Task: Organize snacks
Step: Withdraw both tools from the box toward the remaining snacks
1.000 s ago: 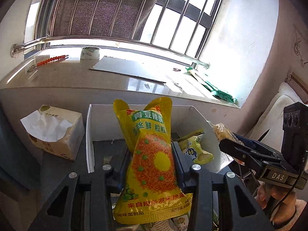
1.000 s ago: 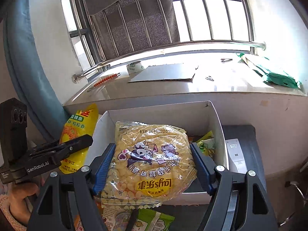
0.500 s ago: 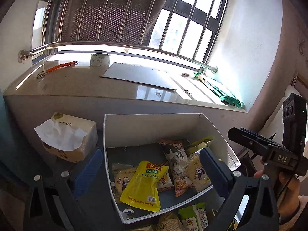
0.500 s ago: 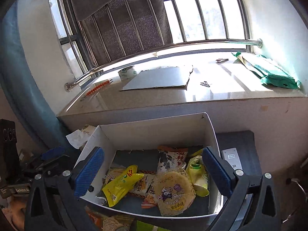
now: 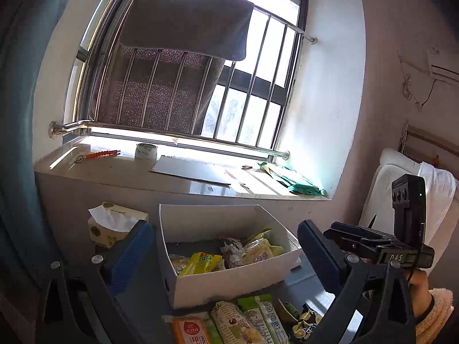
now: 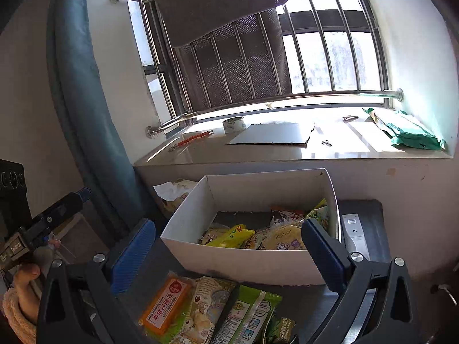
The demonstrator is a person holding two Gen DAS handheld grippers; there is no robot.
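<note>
Both tongs stand wide with nothing between their pads: left tongs (image 5: 226, 246), right tongs (image 6: 229, 246), their jaws having just been opening. Ahead of them the white box (image 6: 243, 261) holds the yellow packet (image 6: 232, 235) and round snack bag (image 6: 282, 239). Loose packets (image 6: 200, 306) lie on the worktop (image 6: 309, 301) below the tongs.

Setting: a room in a home, most likely a bedroom. Indicators: a barred window (image 5: 249, 106) with a dark cloth (image 5: 186, 20) draped over the bars; a teal curtain (image 6: 86, 109) at the side; a stone windowsill (image 6: 287, 149) carrying household clutter, namely a roll of tape (image 6: 233, 123), a cardboard sheet (image 6: 272, 137) and a green packet (image 6: 413, 132). White pillows (image 5: 401, 189) lie against a headboard. A tissue pack (image 5: 114, 225) stands beside a white box (image 6: 243, 261) of snack packets.
</note>
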